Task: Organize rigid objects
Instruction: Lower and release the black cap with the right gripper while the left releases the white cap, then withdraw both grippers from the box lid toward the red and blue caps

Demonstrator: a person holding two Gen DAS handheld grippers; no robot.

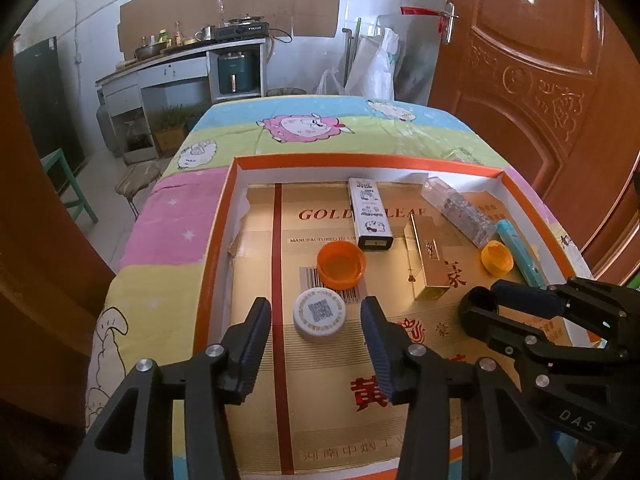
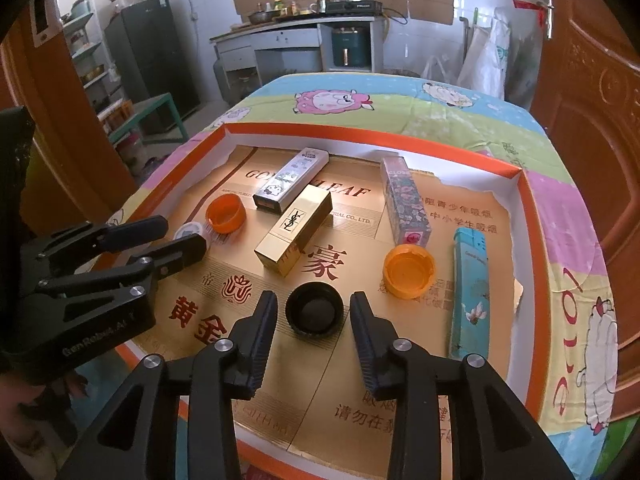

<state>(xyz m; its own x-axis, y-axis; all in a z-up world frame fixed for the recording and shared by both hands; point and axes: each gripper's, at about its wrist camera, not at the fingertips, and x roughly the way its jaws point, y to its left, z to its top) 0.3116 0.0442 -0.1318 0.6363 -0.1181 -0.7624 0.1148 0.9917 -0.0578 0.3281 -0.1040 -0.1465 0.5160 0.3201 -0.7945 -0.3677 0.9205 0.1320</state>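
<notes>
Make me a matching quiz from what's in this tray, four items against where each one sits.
Items:
1. white round cap with a QR code
2. black round cap
3. gold rectangular lipstick box
4. light blue lighter

Places:
A. along the tray's right wall
B. between the right gripper fingers, untouched
C. middle of the tray, lying flat
D. between the left gripper fingers, untouched

Pairs: 1-D, 2-B, 3-C, 4-A
</notes>
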